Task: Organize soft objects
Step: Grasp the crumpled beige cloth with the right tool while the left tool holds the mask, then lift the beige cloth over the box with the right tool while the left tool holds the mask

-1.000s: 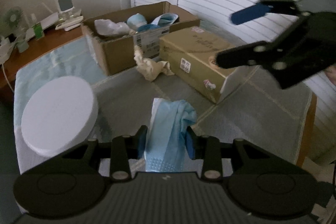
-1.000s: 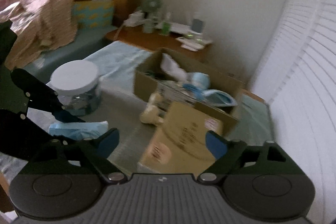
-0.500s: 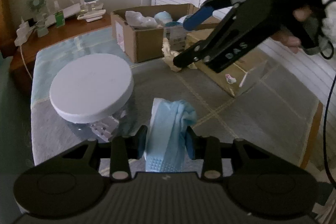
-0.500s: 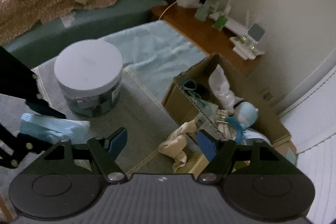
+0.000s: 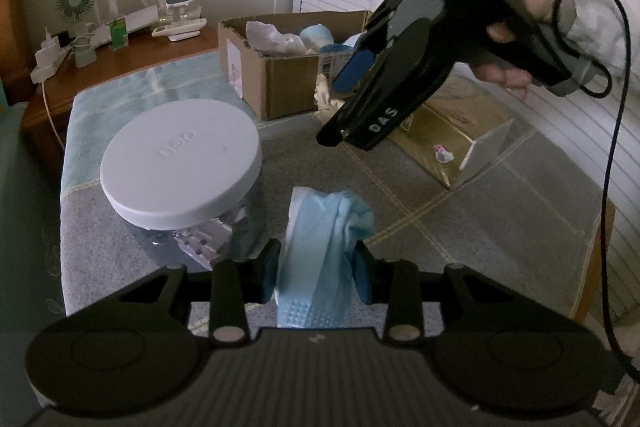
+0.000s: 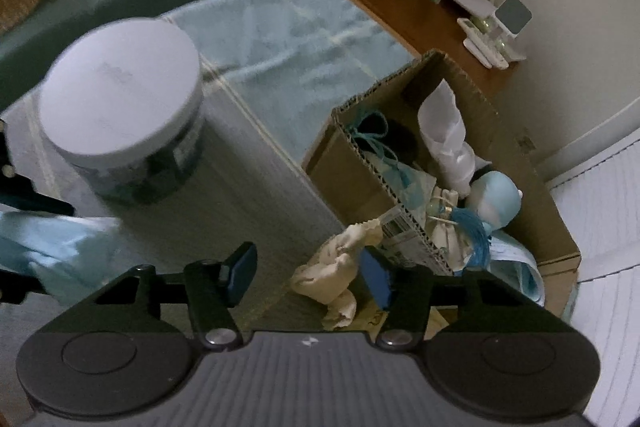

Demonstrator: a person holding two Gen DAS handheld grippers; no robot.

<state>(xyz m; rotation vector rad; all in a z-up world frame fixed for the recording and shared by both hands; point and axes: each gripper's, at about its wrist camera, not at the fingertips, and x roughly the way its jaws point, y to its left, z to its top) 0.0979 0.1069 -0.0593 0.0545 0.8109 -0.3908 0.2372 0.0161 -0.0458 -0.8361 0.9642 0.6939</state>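
My left gripper point(image 5: 316, 277) is shut on a light blue sock point(image 5: 324, 239) and holds it above the grey cloth; the sock also shows at the left edge of the right wrist view point(image 6: 52, 247). My right gripper point(image 6: 308, 277) is open and empty, above a crumpled cream sock point(image 6: 340, 267) lying in front of an open cardboard box point(image 6: 532, 187). The box holds white and blue soft items point(image 6: 496, 195). In the left wrist view the right gripper point(image 5: 360, 99) hangs over the cream sock point(image 5: 326, 99) beside the box point(image 5: 280, 83).
A jar with a white lid point(image 5: 180, 159) stands at the left, close to my left gripper. A closed tan box point(image 5: 444, 135) lies right of the open one. A wooden side table point(image 5: 100, 67) with a fan and small devices is behind. Shutters line the right.
My right gripper has swung down and forward toward the cream sock by the open box. My left gripper, still holding the blue sock, has drawn back a little.
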